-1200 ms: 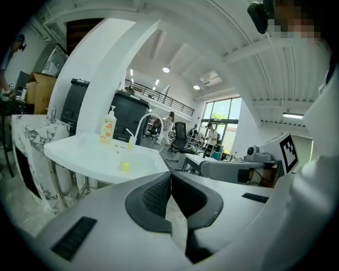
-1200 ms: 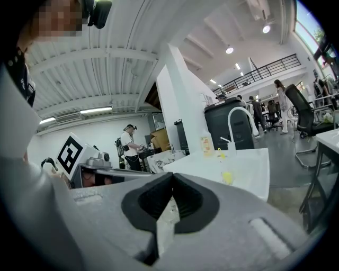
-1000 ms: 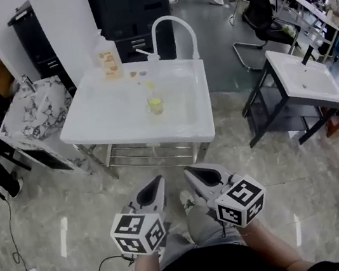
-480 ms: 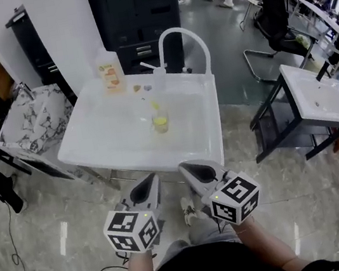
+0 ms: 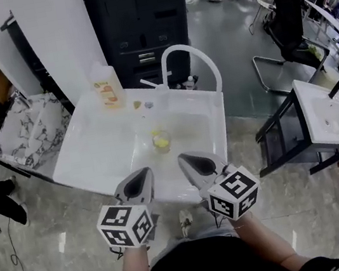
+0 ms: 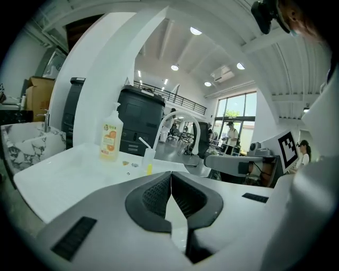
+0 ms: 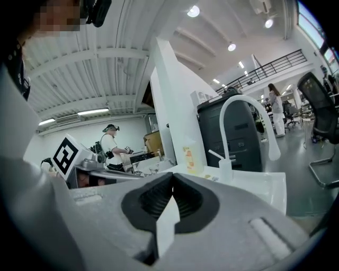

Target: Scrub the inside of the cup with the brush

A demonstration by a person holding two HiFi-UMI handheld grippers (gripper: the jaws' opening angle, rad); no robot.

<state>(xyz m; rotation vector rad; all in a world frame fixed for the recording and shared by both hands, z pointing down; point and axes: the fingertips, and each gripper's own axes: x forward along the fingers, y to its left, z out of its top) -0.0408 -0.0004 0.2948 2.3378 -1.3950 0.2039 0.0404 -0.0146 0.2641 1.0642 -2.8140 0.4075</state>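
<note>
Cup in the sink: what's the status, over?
Left gripper shut, empty. Right gripper shut, empty. Cup upright in sink, untouched. Nothing blocking.

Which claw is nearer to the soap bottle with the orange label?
Left. The soap bottle stands ahead of the left claw; the right claw sits farther to the right.

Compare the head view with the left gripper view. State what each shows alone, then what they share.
Head view only: the second white sink off to the right. Left gripper view only: the ceiling lights, and a close look at the left gripper, its jaws together with nothing between them. Both: the main white sink, its curved faucet and the orange-labelled bottle at the sink's back edge.
</note>
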